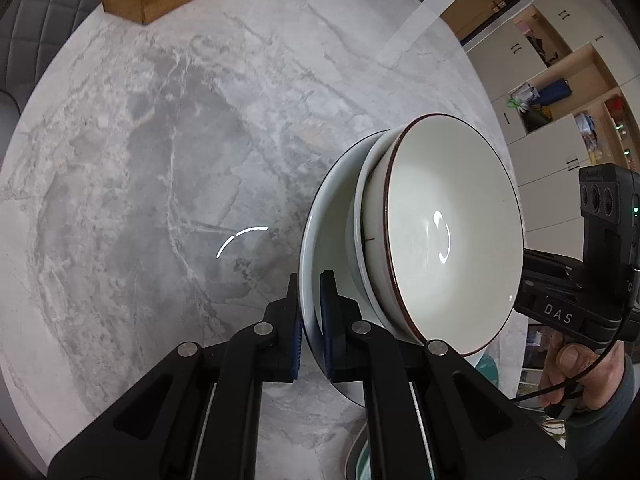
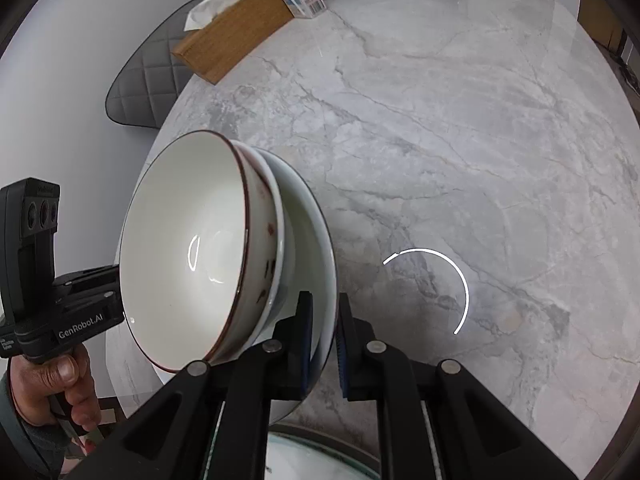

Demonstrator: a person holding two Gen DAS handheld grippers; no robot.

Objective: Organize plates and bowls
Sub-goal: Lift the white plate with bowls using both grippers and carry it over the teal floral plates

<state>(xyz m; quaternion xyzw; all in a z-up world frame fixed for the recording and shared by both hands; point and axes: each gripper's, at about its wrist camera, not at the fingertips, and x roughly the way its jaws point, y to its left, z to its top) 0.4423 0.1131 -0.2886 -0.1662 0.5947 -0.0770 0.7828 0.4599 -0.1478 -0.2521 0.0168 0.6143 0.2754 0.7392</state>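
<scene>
White bowls (image 1: 452,236) sit nested in a plate (image 1: 324,216); left tongs (image 1: 310,320) and right tongs (image 2: 322,336) grip its opposite rims above the bench (image 1: 160,160). Stacking looks done; putting away remains.

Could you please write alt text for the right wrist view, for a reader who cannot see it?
The right gripper clamps the rim of a pale plate that carries two nested white bowls above a round marble table. At left, a hand holds the left gripper on the stack's far side.
</scene>
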